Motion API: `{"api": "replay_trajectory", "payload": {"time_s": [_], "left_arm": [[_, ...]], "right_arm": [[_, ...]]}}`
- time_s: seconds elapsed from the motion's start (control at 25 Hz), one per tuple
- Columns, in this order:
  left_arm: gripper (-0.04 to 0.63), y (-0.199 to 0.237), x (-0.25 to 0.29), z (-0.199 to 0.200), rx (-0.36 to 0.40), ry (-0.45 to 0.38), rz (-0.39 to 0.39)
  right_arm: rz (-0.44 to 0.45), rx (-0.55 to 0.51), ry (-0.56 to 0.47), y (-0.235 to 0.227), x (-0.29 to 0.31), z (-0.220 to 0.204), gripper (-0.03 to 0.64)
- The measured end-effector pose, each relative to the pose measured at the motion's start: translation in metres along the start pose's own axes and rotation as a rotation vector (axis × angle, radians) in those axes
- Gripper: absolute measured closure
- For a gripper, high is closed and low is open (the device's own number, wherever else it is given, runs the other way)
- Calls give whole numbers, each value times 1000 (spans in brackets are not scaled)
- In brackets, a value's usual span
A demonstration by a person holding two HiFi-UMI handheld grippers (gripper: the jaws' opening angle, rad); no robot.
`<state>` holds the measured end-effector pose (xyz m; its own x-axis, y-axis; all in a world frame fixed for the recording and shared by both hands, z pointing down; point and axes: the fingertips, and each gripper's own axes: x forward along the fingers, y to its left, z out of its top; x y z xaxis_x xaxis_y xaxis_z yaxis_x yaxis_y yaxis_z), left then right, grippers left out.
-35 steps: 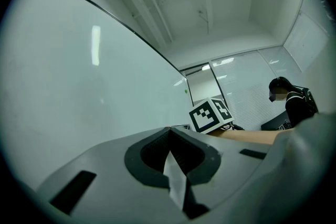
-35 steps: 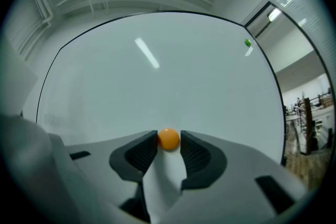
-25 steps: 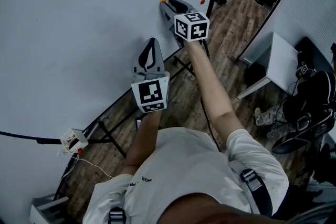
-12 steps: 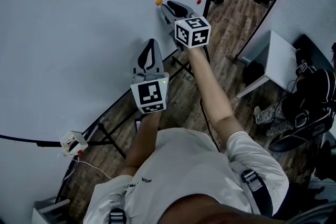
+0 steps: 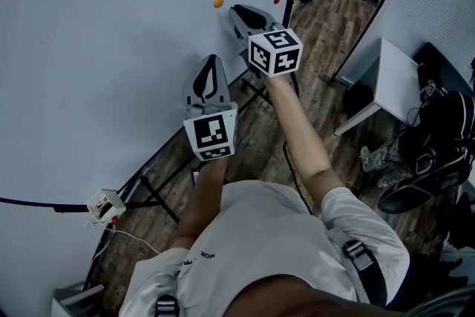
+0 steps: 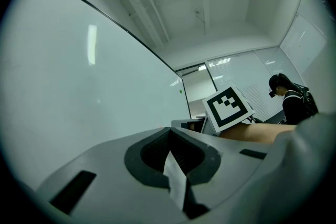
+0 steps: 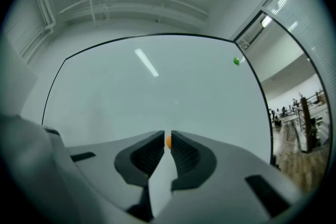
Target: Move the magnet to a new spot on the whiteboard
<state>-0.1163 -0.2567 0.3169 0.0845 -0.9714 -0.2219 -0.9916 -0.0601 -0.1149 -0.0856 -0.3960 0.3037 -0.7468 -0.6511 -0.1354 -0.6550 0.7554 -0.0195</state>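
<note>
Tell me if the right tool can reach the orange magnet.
Likely yes: the orange magnet sits just beyond the right tool, nothing between. Its empty jaws have just been closing and would need reopening.

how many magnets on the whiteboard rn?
3. Orange magnet on the whiteboard, just ahead of the right gripper; red magnet near the board's right edge; green magnet higher up that edge, outside the head view. Others may be out of frame.

My left gripper (image 5: pixel 214 59) and right gripper (image 5: pixel 232 12) have smooth grey shells with dark ribbed pads (image 7: pixel 143 158) inside. Behind each gripper sits a white marker cube (image 5: pixel 211 132) printed with black squares. Behind the cubes, I wear a white short-sleeved T-shirt (image 5: pixel 260 230) with small dark lettering, under dark harness straps (image 5: pixel 365 269) with buckles.
</note>
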Motion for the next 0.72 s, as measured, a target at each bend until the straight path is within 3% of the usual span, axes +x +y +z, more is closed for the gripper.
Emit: {"api": "replay_trajectory", "payload": {"time_s": [0.72], "left_arm": [[592, -7, 6, 0, -2, 0, -6]], "right_arm": [[1, -1, -48, 20, -34, 9, 603]]}}
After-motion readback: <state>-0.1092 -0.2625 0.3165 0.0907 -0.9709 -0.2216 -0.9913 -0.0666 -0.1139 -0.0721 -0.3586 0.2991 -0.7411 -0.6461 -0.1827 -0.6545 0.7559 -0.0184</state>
